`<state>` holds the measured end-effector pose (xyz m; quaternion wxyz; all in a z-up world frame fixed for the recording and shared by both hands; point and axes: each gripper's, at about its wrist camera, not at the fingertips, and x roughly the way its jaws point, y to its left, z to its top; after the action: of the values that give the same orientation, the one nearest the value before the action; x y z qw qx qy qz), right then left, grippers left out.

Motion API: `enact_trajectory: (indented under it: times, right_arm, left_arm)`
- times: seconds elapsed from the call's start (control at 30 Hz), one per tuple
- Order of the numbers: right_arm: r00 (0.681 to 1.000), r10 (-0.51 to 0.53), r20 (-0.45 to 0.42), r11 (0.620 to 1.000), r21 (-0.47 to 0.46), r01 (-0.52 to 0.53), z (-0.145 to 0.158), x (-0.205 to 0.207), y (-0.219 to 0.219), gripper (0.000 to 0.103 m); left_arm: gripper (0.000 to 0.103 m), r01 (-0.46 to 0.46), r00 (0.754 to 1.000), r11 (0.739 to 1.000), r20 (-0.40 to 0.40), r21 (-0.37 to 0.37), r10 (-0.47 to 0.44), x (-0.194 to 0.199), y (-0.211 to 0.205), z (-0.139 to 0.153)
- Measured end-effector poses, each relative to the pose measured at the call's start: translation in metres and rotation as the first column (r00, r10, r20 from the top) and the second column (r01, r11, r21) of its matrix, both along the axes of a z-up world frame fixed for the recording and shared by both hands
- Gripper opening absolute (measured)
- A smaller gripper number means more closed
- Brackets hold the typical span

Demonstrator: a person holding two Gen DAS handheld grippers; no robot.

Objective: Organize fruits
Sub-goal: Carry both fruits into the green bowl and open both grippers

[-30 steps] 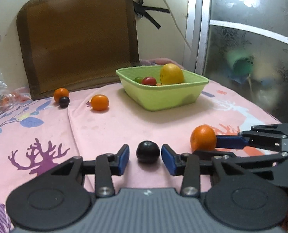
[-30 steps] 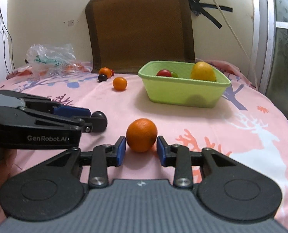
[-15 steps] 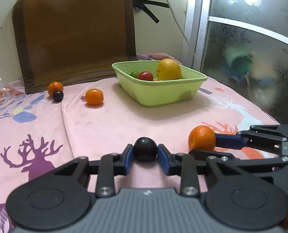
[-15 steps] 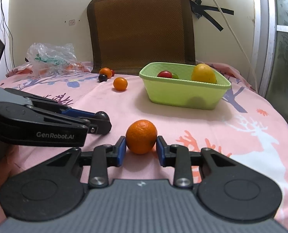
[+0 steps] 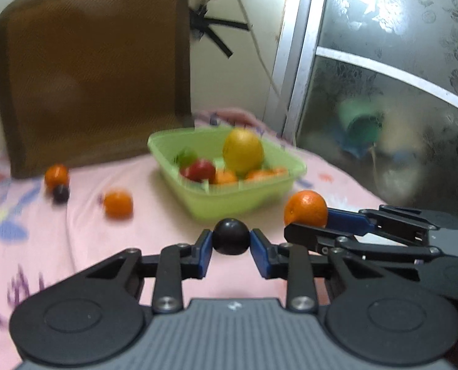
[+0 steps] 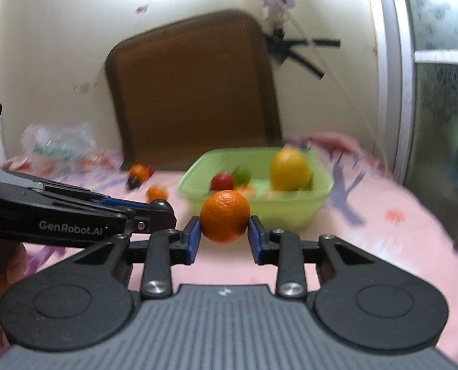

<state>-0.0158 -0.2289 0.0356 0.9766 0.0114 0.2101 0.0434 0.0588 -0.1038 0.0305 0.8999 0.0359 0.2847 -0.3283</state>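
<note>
Jaws clamp dark fruit (image 5: 231, 236), orange (image 6: 224, 216); basket (image 5: 229, 205) rim just beyond.

Both wrist cameras look low along their fingers, close above the cloth, sharing the green basket (image 5: 253, 199) ahead

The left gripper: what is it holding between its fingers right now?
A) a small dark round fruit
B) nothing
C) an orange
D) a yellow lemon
A: the left gripper is shut on a small dark round fruit, pinched between its blue fingers, while the orange sits in the right gripper.
</note>
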Motion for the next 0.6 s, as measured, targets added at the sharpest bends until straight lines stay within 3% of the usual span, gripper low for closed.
enact_trajectory:
  times: [0.13, 0.37, 0.6]
  right_arm:
    - [0.999, -0.030, 0.015, 0.999, 0.021, 0.029, 0.005, 0.034, -0.019, 0.036]
    - [0.999, -0.013, -0.038, 1.000, 0.025, 0.014, 0.001, 0.085, -0.034, 0.037]
    - [0.999, -0.026, -0.032, 1.000, -0.018, 0.025, -0.015, 0.096, -0.032, 0.046]
  left_arm:
    - [0.028, 0.001, 1.000, 1.000, -0.009, 0.004, -0.001, 0.039, -0.025, 0.015]
    - [0.028, -0.034, 0.994, 0.999, -0.106, -0.030, 0.031, 0.108, -0.050, 0.015]
    - [0.036, -0.052, 0.987, 0.998, -0.154, -0.020, 0.049, 0.144, -0.066, -0.003]
